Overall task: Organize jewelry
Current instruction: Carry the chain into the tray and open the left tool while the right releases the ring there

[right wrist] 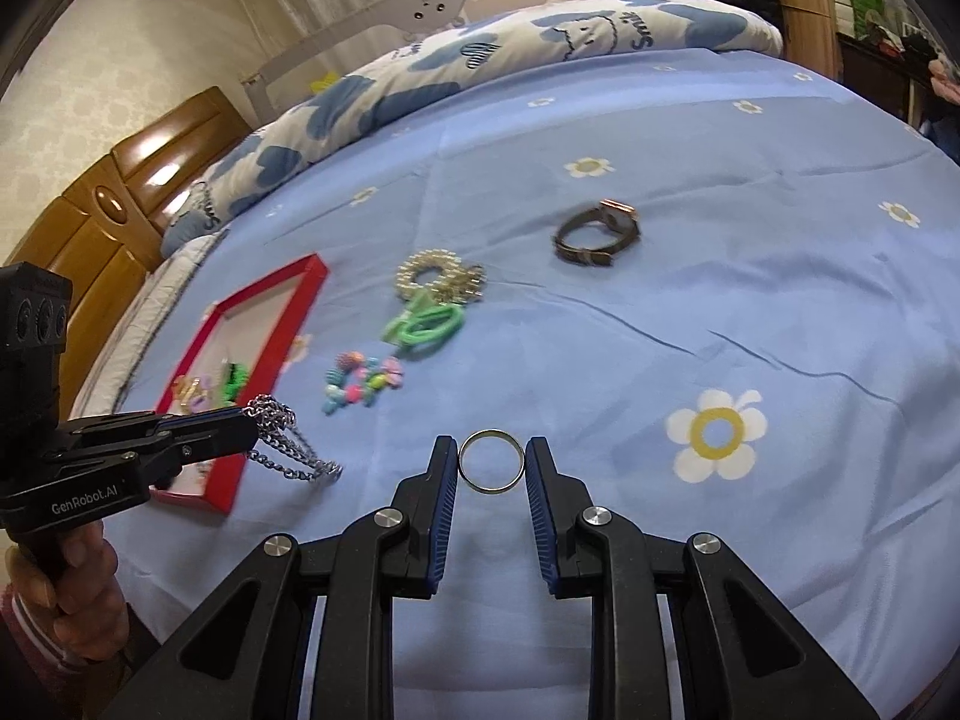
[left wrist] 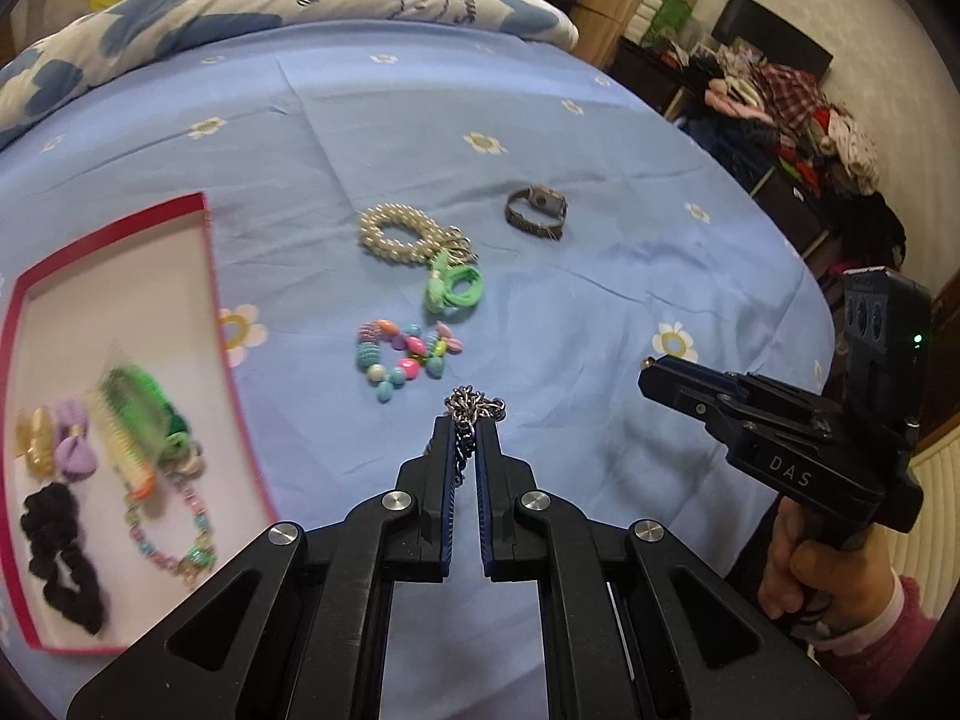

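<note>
We find the green comb (left wrist: 133,414) in the red box (left wrist: 211,276) blurred in the left wrist view. The watch (right wrist: 595,234) and pearl bracelet (right wrist: 433,277) blur in the right wrist view. The chain (left wrist: 474,407) is partly hidden between the left gripper (left wrist: 463,427) pads.

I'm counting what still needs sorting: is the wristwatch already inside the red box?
No, the wristwatch lies on the blue bedsheet, well apart from the red box.
</note>
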The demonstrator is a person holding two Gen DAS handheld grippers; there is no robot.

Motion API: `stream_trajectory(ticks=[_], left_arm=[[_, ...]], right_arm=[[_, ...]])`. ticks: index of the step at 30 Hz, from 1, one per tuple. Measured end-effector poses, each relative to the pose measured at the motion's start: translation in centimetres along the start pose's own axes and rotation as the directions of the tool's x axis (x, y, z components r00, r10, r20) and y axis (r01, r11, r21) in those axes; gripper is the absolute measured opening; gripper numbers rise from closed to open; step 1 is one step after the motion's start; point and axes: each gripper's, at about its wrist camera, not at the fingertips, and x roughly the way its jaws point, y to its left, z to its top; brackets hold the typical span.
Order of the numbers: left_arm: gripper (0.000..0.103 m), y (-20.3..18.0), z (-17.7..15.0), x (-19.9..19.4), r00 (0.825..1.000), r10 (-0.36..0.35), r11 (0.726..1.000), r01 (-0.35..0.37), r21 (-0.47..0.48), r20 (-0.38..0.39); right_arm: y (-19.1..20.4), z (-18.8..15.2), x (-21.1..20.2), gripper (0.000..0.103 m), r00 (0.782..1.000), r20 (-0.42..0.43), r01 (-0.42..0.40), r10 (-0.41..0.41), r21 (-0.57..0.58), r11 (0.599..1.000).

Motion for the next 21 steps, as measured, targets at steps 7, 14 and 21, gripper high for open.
stream_trajectory(ticks=[7,14,21], left_arm=[[0.005,1.7,-0.6,-3.0,0.998,0.005,0.998,-0.002,-0.055,0.055],[0.005,3.4,-1.6,-5.7,0.995,0.019,0.995,-0.009,-0.104,0.1],[0.005,6.1,-3.0,-8.1,0.989,0.068,0.986,-0.047,-0.162,0.13]], right_arm=[[2.6,0.3,0.0,0.023,0.999,-0.001,-0.054,0.054,-0.029,0.998],[5.4,0.6,-0.1,0.023,0.995,-0.004,-0.097,0.097,-0.072,0.993],[8.5,0.9,0.4,0.023,0.989,-0.019,-0.146,0.145,-0.121,0.982]])
